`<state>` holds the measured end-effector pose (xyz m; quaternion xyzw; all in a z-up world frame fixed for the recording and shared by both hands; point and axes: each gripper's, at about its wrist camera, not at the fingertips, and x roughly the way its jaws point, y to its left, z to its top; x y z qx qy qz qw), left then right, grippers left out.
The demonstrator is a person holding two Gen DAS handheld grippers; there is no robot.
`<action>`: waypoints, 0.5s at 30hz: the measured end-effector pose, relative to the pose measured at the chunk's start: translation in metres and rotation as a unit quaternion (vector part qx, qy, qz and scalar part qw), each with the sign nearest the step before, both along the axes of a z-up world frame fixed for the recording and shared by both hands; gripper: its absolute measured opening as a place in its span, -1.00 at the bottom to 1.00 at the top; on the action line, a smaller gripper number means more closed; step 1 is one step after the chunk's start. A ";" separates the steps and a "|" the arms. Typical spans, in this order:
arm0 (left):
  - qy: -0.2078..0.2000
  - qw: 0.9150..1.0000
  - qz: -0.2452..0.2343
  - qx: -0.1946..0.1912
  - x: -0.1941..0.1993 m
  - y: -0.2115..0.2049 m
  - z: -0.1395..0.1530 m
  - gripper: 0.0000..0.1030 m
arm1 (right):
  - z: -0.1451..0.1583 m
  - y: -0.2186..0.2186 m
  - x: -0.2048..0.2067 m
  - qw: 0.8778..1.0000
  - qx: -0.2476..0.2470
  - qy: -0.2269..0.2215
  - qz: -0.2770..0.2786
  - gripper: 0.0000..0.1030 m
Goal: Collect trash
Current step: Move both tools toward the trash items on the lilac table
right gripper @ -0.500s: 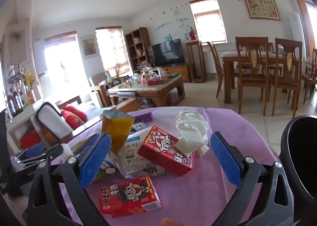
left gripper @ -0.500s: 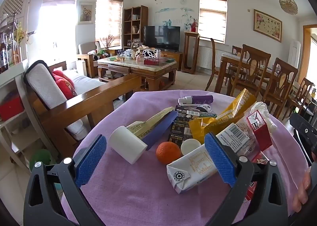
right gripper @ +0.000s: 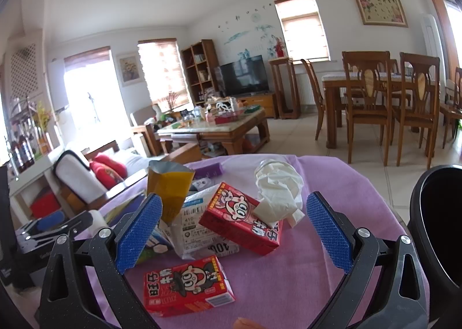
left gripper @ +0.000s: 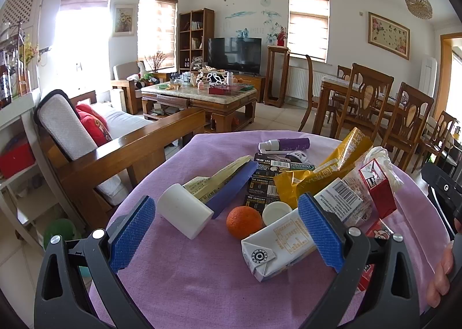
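Left gripper [left gripper: 226, 232]: jaws wide apart, holding nothing, poised low over the near edge of the desk [left gripper: 187, 285], which is covered with a purple cloth. Between its blue pads [left gripper: 131, 232] lie a white cylinder [left gripper: 184, 213] on its side and an orange [left gripper: 244, 222]; a flattened white carton [left gripper: 277, 251] lies against the inner side of the right-hand pad, contact not confirmed. Behind these, trash is heaped on the desk: a yellow-and-blue flat pack [left gripper: 228, 181] resting on the white cylinder, a black card pack [left gripper: 265, 184], a small white lid [left gripper: 277, 210] just beside the orange, a yellow bag [left gripper: 320, 170], a purple spray bottle [left gripper: 284, 144] on its side at the far edge, and a crumpled tissue [left gripper: 381, 161]. Right gripper [right gripper: 234, 228]: jaws likewise wide apart and empty, hovering over the same heap from the other side. Between its pads [right gripper: 329, 230] a red milk box [right gripper: 239, 217] lies tilted on a white barcode wrapper [right gripper: 196, 230], with the tissue [right gripper: 280, 184] touching its far corner. A second red milk box [right gripper: 186, 285] lies flat on the cloth nearer the camera. The yellow bag [right gripper: 169, 184] stands upright and open behind the left pad. A black bin [right gripper: 439, 228] stands just beside the desk at the right edge of the right wrist view.
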<state>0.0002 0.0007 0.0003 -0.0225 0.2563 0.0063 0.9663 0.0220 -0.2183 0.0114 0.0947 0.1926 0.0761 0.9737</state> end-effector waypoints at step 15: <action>0.000 1.000 0.000 0.001 0.000 -0.001 0.000 0.90 | 0.001 -0.003 0.001 1.000 0.001 -0.001 -0.001 0.92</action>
